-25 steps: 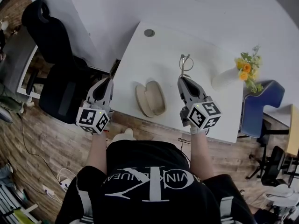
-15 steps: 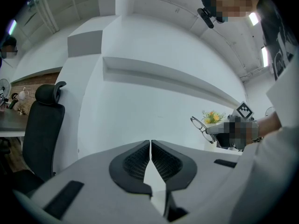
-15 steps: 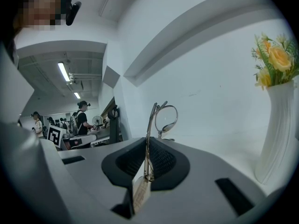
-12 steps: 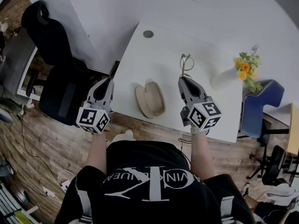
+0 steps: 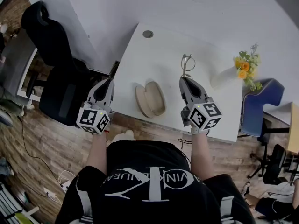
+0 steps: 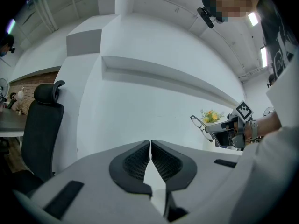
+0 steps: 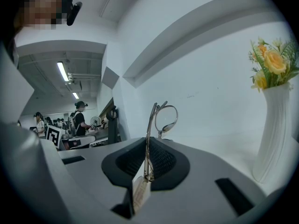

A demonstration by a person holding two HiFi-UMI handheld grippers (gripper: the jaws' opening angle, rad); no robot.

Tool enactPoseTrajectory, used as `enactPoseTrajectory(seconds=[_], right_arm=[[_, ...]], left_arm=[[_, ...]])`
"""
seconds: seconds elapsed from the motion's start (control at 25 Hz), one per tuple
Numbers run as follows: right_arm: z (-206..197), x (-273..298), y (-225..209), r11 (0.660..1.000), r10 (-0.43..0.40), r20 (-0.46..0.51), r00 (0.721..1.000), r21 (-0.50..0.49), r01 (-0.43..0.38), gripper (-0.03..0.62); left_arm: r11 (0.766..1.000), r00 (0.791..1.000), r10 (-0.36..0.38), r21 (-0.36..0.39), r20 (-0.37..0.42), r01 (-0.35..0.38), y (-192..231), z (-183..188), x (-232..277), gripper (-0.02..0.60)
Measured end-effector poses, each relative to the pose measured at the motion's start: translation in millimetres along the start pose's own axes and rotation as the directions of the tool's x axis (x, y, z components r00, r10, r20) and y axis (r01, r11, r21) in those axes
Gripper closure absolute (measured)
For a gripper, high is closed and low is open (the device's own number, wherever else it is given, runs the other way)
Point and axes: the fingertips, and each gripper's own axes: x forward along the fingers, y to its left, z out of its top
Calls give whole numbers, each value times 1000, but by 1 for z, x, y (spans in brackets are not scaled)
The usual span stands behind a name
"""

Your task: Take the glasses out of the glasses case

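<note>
My right gripper point(image 5: 183, 79) point(image 7: 147, 157) is shut on the thin metal-framed glasses point(image 5: 186, 62) point(image 7: 163, 118), holding them folded above the white table point(image 5: 140, 55); the round lenses stick out beyond the jaws. The beige glasses case point(image 5: 150, 98) lies open on the table near its front edge, between my two grippers. My left gripper point(image 5: 110, 81) point(image 6: 150, 158) hovers at the table's left corner, jaws closed with nothing between them. In the left gripper view the glasses point(image 6: 200, 124) and the right gripper point(image 6: 216, 129) show far right.
A white vase with yellow flowers point(image 5: 233, 73) point(image 7: 275, 111) stands at the table's right side. A round cable grommet point(image 5: 148, 33) sits at the far edge. A black office chair point(image 5: 53, 69) is left of the table, a blue chair point(image 5: 259, 104) right. People stand in the distance point(image 7: 79, 118).
</note>
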Motion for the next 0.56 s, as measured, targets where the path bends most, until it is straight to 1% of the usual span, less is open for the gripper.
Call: enactPoseTrajectory(seconds=[0.56], right_arm=[[-4, 0, 1, 1000, -8, 9, 1000, 24, 8, 556]], left_arm=[[1000, 1000, -6, -1, -8, 6, 3, -2, -2, 555]])
